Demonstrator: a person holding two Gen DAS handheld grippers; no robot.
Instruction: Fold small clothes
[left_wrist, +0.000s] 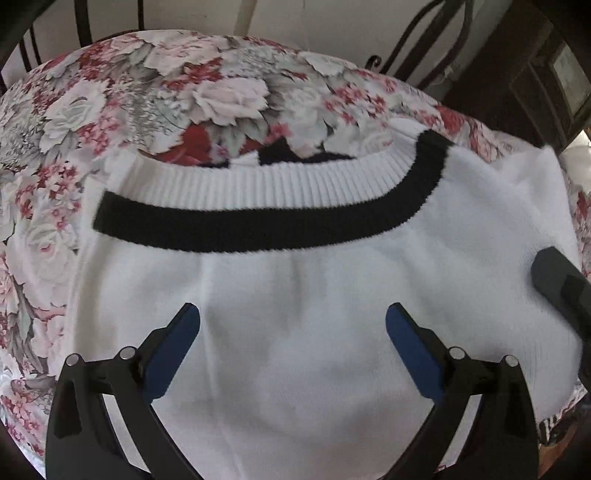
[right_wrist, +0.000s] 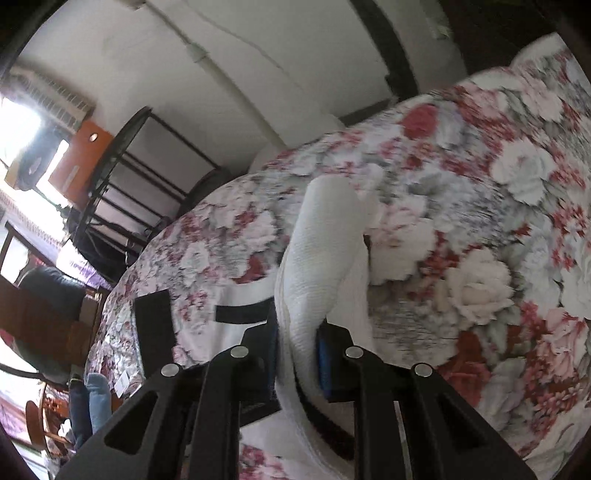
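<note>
While right gripper (right_wrist: 295, 354) pinches white knit sweater's (left_wrist: 314, 314) sleeve and left gripper (left_wrist: 291, 332) hovers open, folding looks barely begun.

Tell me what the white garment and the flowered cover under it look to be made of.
White garment: soft matte knit, judging by its ribbed neckband, black knitted trim and fuzzy surface. Flowered cover: apparently plush printed fabric, matte; the blur leaves its weave unclear.

White knit sweater (left_wrist: 314, 295), ribbed neckline with black band, lies spread flat, collar at the far side. One fold of white ribbed fabric (right_wrist: 314, 280) stands raised, bunched upright.
</note>
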